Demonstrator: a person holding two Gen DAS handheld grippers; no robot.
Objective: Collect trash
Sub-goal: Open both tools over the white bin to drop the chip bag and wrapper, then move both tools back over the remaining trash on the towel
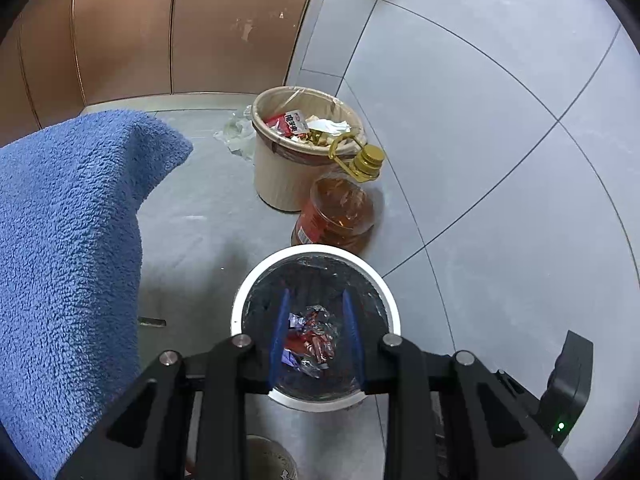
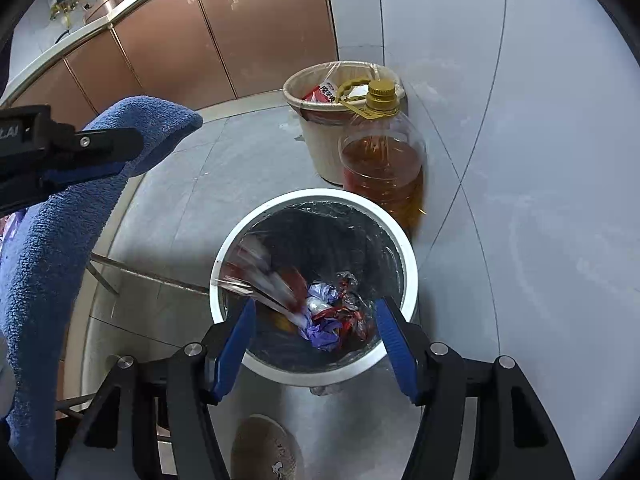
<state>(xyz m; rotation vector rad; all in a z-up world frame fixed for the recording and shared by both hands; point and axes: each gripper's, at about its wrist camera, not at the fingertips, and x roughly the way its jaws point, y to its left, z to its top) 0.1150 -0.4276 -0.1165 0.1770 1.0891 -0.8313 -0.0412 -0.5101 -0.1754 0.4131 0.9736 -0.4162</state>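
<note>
A white-rimmed trash bin (image 1: 390, 300) with a dark liner stands on the floor, holding crumpled red, silver and purple wrappers (image 1: 312, 336). My left gripper (image 1: 316, 300) hangs above the bin, open and empty. In the right wrist view the same bin (image 2: 408, 256) holds the wrappers (image 2: 332, 316), and a blurred wrapper (image 2: 260, 272) is falling into it at its left side. My right gripper (image 2: 316, 308) is wide open above the bin's near rim. The left gripper (image 2: 60, 152) shows at the left edge of that view.
A blue towel (image 1: 68, 240) hangs at the left. A beige bin (image 1: 280, 176) full of trash and a bottle of amber oil (image 1: 340, 212) stand beyond the white bin. Brown cabinets (image 1: 160, 28) and a tiled wall (image 1: 480, 80) close the corner.
</note>
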